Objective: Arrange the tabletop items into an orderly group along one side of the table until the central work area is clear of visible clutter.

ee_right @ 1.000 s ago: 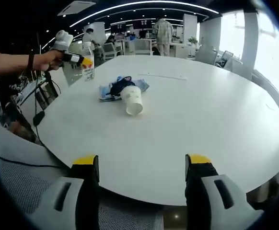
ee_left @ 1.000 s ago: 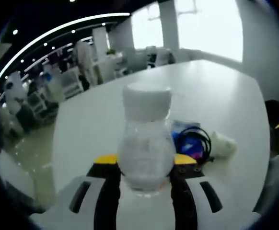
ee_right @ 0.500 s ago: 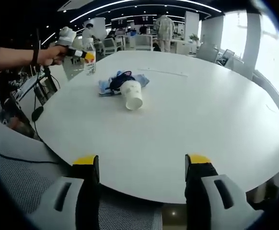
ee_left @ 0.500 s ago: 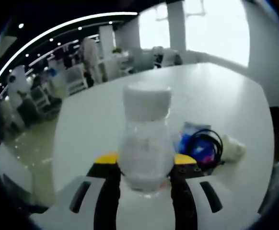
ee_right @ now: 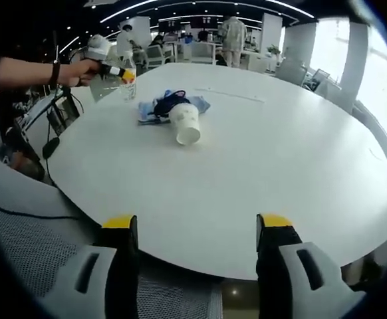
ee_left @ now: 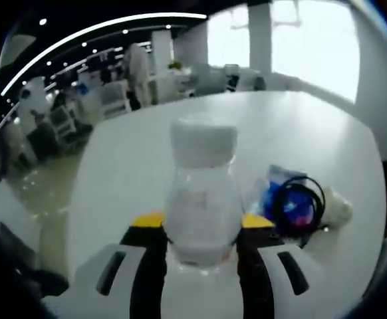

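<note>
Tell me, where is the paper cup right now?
In the right gripper view the paper cup lies on its side on the white table, left of centre, right against the blue packet and coiled black cable.

A big round white table (ee_right: 293,153) stands in a large office. Far behind it a person in light clothes (ee_right: 233,32) stands among desks and chairs (ee_right: 200,52). Long curved lights (ee_left: 107,26) run across the dark ceiling. A bright window (ee_left: 313,40) glows on the right. Black cables (ee_right: 50,143) hang near the table's left edge.
</note>
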